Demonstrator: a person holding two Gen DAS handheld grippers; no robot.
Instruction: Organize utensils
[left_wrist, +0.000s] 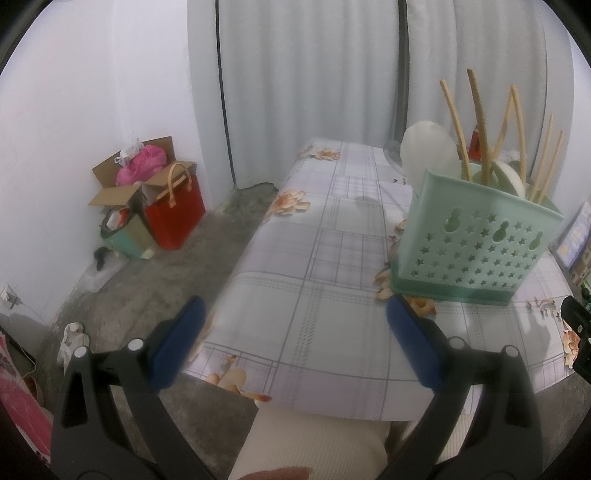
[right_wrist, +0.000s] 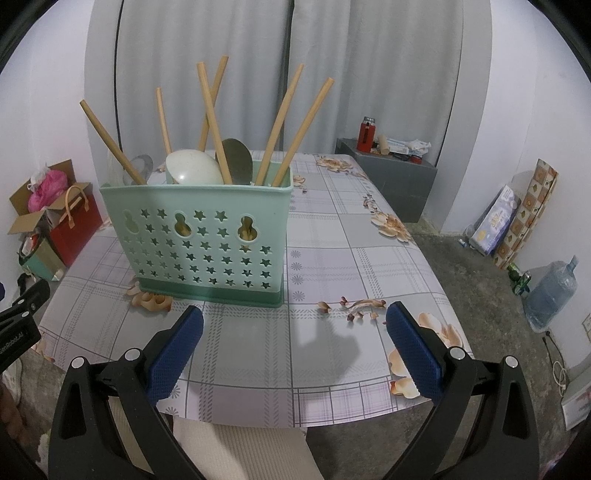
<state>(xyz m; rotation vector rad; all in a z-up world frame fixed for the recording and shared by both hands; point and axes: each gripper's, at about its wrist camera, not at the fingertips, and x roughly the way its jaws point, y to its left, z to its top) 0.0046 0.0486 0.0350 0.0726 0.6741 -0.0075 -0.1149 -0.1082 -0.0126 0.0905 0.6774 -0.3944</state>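
A modest home room: a surface (right_wrist: 369, 258) under a floral plaid oilcloth, white curtains (right_wrist: 369, 74) behind, a bare concrete floor (right_wrist: 461, 266). A cardboard box (left_wrist: 122, 184) and red bag (left_wrist: 175, 214) crowd one corner; a water jug (right_wrist: 552, 291) stands against the opposite wall.

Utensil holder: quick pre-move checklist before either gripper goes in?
1. Left gripper open, empty: ok.
2. Right gripper open, empty: ok.
3. Utensil holder upright on the table: ok.
4. Chopsticks and spoons standing inside the holder: ok.
5. No loose utensils on the visible tabletop: ok.
6. Sorted by compartment: cannot tell, dividers hidden.
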